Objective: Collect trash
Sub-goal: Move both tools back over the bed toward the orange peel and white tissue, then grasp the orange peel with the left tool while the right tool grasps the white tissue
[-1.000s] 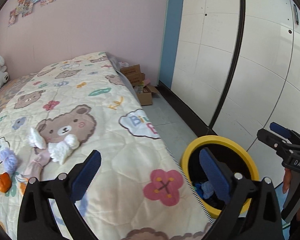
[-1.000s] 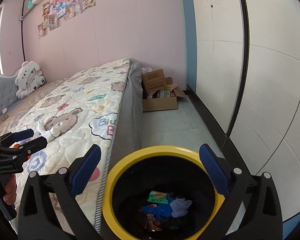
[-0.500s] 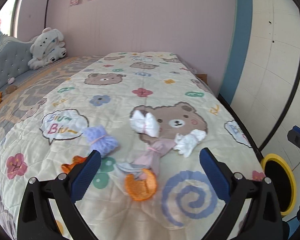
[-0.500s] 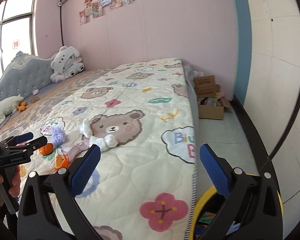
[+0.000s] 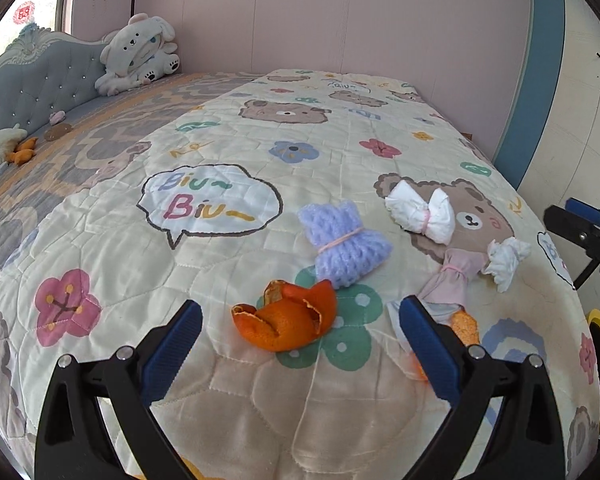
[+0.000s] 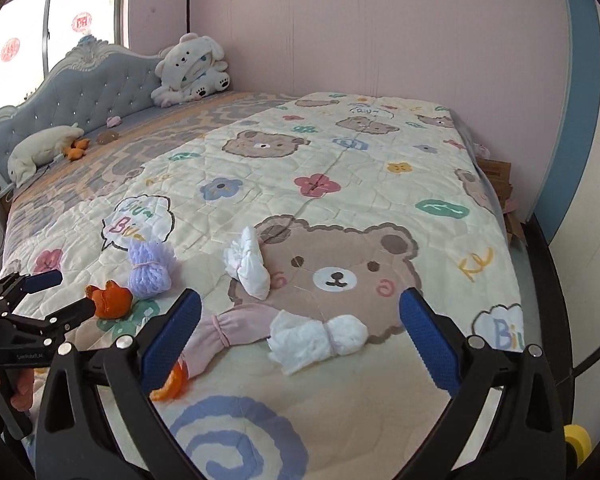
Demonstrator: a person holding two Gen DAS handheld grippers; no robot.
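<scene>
Left claw (image 5: 300, 334) wide open now, and it has swung right off the yellow bin and down over the bed: a second ago the bin filled the space between its fingers, now the orange peel (image 5: 286, 320) sits there, just ahead of the blue pads. That reads as one drop-off done and the next pick lined up. Right claw (image 6: 300, 334) has followed, off the bin and over the quilt (image 6: 340, 184), also spread and empty, with the small white bundle (image 6: 316, 340) between its fingers.

Just beyond the peel lies the lilac knitted bundle (image 5: 346, 250), close enough to get nudged on a sloppy close. Right of the left claw, a pink tied cloth (image 5: 454, 280) partly covers a second scrap of peel (image 5: 466, 326), so that one looks awkward to reach. Farther off, a white tied bundle (image 5: 420, 216). The bin's yellow rim (image 6: 578, 440) just peeks in at the right claw's lower right.
</scene>
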